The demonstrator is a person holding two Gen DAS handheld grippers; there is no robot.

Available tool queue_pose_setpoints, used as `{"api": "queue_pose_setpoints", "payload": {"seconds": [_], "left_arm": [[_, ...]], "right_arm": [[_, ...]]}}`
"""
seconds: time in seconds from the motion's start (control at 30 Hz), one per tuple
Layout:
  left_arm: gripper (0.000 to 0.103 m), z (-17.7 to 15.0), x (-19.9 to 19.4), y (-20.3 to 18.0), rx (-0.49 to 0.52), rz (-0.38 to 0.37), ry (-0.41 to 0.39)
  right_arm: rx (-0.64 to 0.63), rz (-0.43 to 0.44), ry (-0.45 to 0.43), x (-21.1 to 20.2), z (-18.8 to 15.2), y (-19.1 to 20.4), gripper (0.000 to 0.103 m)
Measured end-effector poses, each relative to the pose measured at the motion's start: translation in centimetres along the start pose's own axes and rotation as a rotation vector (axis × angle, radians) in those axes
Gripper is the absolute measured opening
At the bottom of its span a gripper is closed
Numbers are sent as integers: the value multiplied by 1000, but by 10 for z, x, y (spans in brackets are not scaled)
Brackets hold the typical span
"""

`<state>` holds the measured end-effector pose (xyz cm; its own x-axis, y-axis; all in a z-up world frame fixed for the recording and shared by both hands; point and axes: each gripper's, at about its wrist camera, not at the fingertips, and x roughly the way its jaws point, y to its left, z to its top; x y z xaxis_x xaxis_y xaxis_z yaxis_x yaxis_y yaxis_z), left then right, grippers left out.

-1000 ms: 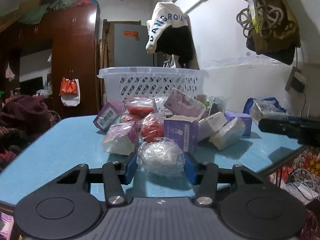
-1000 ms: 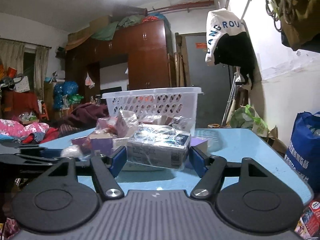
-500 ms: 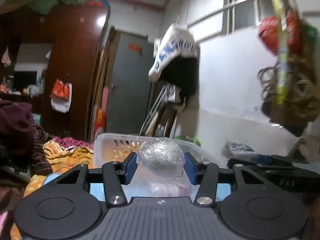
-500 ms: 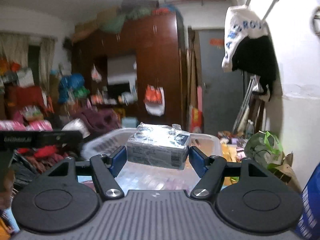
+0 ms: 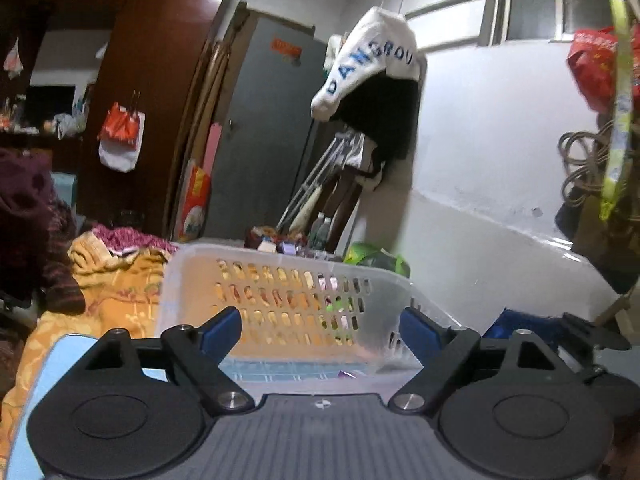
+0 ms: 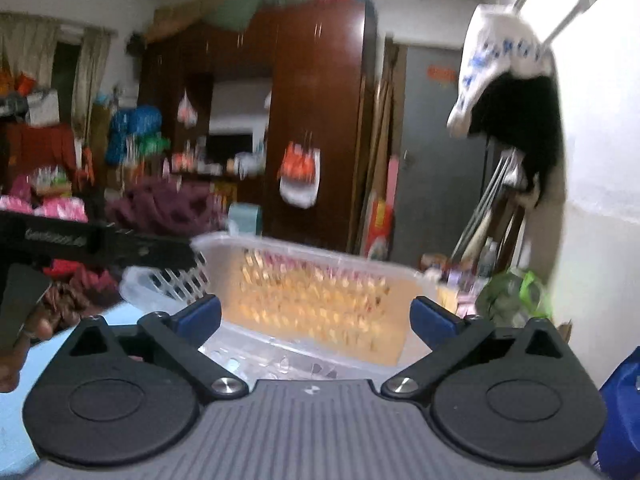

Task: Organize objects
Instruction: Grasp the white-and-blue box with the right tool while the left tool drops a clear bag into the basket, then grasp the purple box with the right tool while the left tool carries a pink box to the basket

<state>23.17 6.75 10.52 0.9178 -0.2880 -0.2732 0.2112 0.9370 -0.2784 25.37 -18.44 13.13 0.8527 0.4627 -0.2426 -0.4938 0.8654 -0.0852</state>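
Jaws of the left gripper (image 5: 320,330) and the right gripper (image 6: 316,316) have just been opening and now stand wide with nothing between them, both above the white perforated basket (image 5: 288,300) on the blue bench (image 5: 48,364). A purple scrap of packaging (image 5: 347,374) shows on the basket floor. Risk, as I judge it: the side-by-side grippers could knock together, or catch the basket rim and drag it.
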Motion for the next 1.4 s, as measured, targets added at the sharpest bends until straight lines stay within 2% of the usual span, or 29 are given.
{"api": "queue_pose_setpoints", "payload": {"seconds": [0.07, 0.17, 0.23, 0.3, 0.37, 0.43, 0.57, 0.6, 0.67, 0.7, 0.8, 0.83, 0.9, 0.93, 0.97, 1.17, 1.4], "left_arm": [[93, -15, -29, 2, 9, -37, -41], [95, -54, -67, 6, 55, -37, -23], [95, -87, -90, 11, 80, 0, -29], [95, -109, -104, 17, 78, 15, -19], [95, -128, -112, 26, 41, 8, 0], [95, -140, -110, 29, 42, 0, 31], [95, -145, -91, 22, 110, 51, 99], [95, -147, -91, 22, 109, 59, 100], [95, -146, -86, 21, 112, 57, 104], [95, -146, -85, 19, 120, 61, 106], [95, -148, -83, 18, 127, 83, 101], [93, -148, -82, 17, 123, 94, 96], [80, -152, -83, 17, 125, 98, 87], [63, -154, -84, 17, 132, 99, 80], [51, -157, -86, 17, 141, 106, 75], [50, -166, -104, 22, 139, 110, 11], [50, -161, -119, 31, 101, 108, -63]], "right_arm": [[18, 2, -33, -27, -18, -1, 103], [17, -35, -43, -59, -62, -3, 102], [39, -91, -6, -72, -95, -8, 89], [90, -64, 40, -81, -118, -17, 83], [121, -33, 75, -84, -133, -23, 82], [125, -46, 104, -80, -138, -26, 82], [135, -12, 158, -69, -133, -27, 78], [116, -17, 170, -68, -131, -26, 75], [79, -14, 181, -67, -133, -23, 62], [69, -16, 182, -69, -138, -21, 58], [64, -14, 146, -77, -144, -22, 54], [77, -14, 126, -80, -145, -24, 54], [107, -18, 87, -81, -146, -28, 53], [117, -15, 64, -84, -148, -30, 52], [126, -14, 50, -85, -148, -31, 52], [123, -42, 2, -88, -148, -26, 50], [169, -44, -43, -92, -151, -31, 50]]}}
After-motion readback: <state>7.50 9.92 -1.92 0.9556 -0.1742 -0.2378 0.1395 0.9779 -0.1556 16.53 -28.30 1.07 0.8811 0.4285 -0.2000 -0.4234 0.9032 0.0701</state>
